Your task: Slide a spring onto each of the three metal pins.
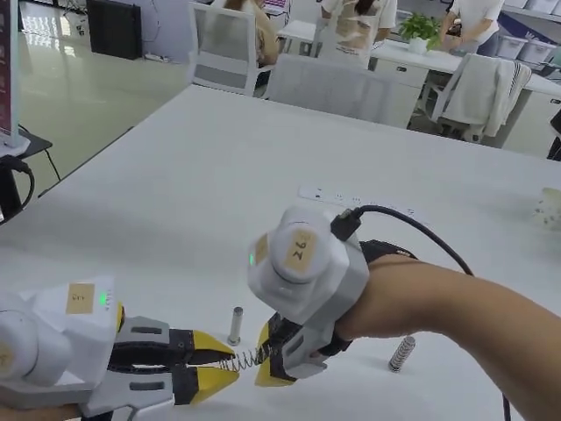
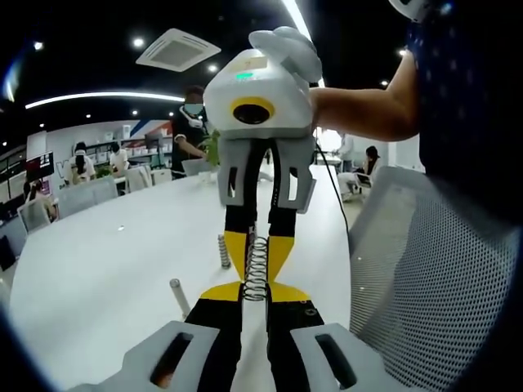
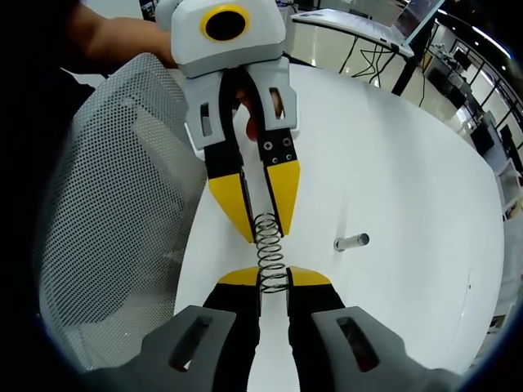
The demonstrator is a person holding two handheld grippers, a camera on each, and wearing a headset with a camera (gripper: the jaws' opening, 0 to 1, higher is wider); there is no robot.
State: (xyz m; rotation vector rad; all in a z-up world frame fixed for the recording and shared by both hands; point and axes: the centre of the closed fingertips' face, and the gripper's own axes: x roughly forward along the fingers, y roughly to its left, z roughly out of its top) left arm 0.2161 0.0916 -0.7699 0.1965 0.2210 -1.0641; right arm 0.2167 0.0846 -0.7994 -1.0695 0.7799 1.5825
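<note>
Two grippers on one spring [image 1: 250, 357]. The left gripper [image 1: 217, 363] and right gripper [image 1: 266, 360] face each other tip to tip. Each has its jaws narrow and pinched on one end, with the coil spanning the short gap between them, just above the table [image 1: 175, 210]. One pin [image 1: 235, 324] stands upright just beyond the jaw tips, bare, near the coil but not touching it. In the left gripper view it sits left of the jaws; in the right gripper view, right of them. A second spring [image 1: 401, 353] is on the table past the right gripper, by the forearm, well apart from both jaw pairs. A mesh chair back [image 2: 409, 269] is close on the near side of both grippers. A power strip [image 1: 351, 195] lies far beyond the jaws. A cable [image 1: 412, 232] runs off the right gripper's back.
</note>
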